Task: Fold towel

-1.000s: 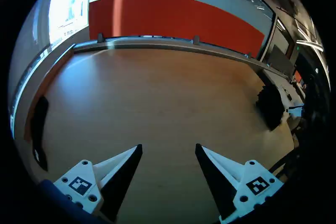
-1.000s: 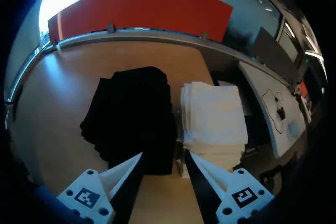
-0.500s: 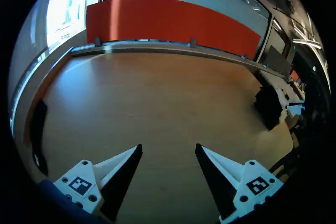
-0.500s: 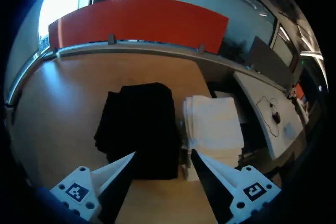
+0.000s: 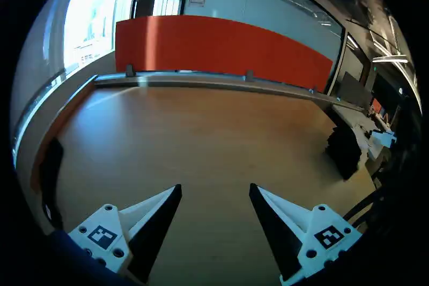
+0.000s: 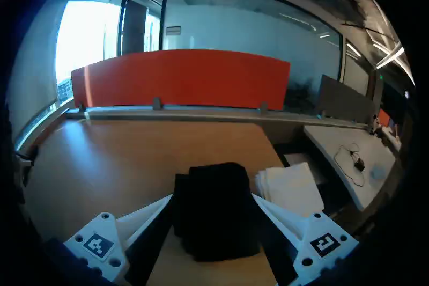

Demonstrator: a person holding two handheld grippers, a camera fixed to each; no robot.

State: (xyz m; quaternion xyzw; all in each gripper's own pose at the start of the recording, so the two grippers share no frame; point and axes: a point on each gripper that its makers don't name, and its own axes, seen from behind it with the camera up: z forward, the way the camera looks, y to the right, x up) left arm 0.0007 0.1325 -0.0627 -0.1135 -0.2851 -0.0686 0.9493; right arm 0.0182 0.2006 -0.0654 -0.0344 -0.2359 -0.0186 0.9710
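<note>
**benchmonkey:** Anyone make out where the towels are? In the left gripper view there's a thin black thing (image 5: 50, 176) at the far left edge of the wooden table (image 5: 204, 125), too dark to tell what it is. Then there's the left gripper (image 5: 214, 187), fingers spread wide with nothing but bare wood between them.

**foldbot_fan:** Yep, and way over on the right of that same view, near the table's edge, is the black towel stack (image 5: 343, 149). From there it's just a dark lump. The right gripper view is a lot better. The right gripper (image 6: 213, 198) has its fingers spread wide too, and the black stack (image 6: 214, 216) sits right between them: neatly folded, squared edges, several layers deep, flat on the table.

**benchmonkey:** Is it actually pinching the stack?

**foldbot_fan:** Can't tell tbh. The dark inner faces of the fingers blend straight into the fabric.

**benchmonkey:** And to the right of it?

**foldbot_fan:** A white towel stack (image 6: 289, 189) just beside the black one, also folded. Past that is a pale side desk (image 6: 343, 152) with a cable (image 6: 351, 156) on it. An orange divider (image 6: 182, 79) runs along the back.
</note>
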